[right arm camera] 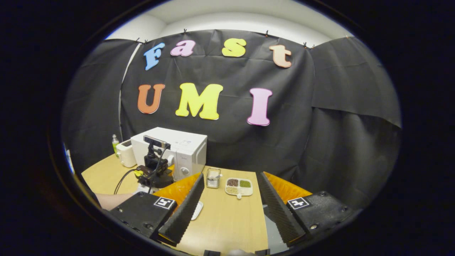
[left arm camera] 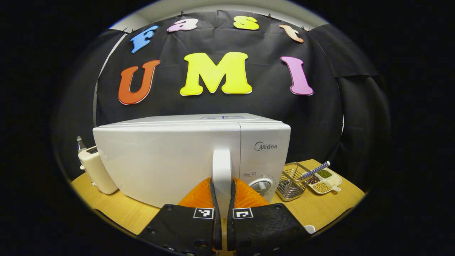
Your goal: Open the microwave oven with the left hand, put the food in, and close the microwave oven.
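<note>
The white microwave (left arm camera: 192, 156) stands on the wooden table (left arm camera: 121, 209), its door facing me in the left gripper view. My left gripper (left arm camera: 222, 201) is shut on the door's upright white handle (left arm camera: 221, 167), one black finger on each side. Whether the door is shut or slightly ajar I cannot tell. In the right gripper view the microwave (right arm camera: 185, 149) is far off at the left, with the left gripper (right arm camera: 153, 170) and a forearm (right arm camera: 113, 199) in front of it. My right gripper (right arm camera: 231, 209) hangs open over the table, holding nothing. A white divided dish of beans (right arm camera: 239, 186) lies beyond it.
A wire basket (left arm camera: 291, 183) stands right of the microwave beside the bean dish (left arm camera: 325, 181), with a checked-handled spoon (left arm camera: 316, 170) across them. A cream toaster (left arm camera: 96, 170) and a bottle (right arm camera: 114, 142) stand left of the microwave. A small white object (right arm camera: 197, 209) lies by my right gripper's left finger.
</note>
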The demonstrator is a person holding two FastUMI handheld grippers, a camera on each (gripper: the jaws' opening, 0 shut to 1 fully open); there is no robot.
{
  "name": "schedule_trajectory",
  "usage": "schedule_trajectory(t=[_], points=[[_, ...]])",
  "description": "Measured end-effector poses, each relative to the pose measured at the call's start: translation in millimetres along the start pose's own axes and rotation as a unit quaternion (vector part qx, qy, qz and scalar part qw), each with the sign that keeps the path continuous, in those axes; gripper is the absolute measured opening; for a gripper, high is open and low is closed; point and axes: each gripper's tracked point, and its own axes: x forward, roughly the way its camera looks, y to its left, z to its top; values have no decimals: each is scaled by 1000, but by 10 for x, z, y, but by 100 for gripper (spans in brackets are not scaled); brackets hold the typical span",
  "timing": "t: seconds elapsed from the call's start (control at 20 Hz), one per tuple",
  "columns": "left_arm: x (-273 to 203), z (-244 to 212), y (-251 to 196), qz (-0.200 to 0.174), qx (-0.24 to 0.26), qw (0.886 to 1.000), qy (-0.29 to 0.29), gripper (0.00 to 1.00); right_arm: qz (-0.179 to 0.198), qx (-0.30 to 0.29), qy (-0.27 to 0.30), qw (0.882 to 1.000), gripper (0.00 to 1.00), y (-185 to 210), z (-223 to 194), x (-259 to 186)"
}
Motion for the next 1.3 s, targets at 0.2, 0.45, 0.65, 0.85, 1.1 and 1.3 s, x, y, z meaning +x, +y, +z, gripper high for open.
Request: schedule_trajectory(t=[0.2, 0.45, 0.65, 0.85, 1.1, 1.3], points=[[-450, -79, 74, -14, 5, 1000, -15, 5, 11, -12, 1, 1000, 100, 159, -42, -4], [-1097, -203, 355, -12, -6, 1000, 1, 10, 47, 4, 1, 999, 94, 508, -61, -31], [-1480, -275, 729, 13, 0, 1000, 11, 37, 73, 15, 2, 997, 100, 815, -82, -145], [-1845, -224, 1112, 33, 4, 999, 10, 69, 82, 21, 2, 996, 100, 1044, -142, -291], [-2230, -274, 1589, 50, 23, 998, 17, 90, 72, 27, 16, 997, 100, 1209, -395, -415], [-2542, -351, 2039, 89, 34, 995, 34, 95, 84, 41, 30, 995, 100, 1234, -612, -471]])
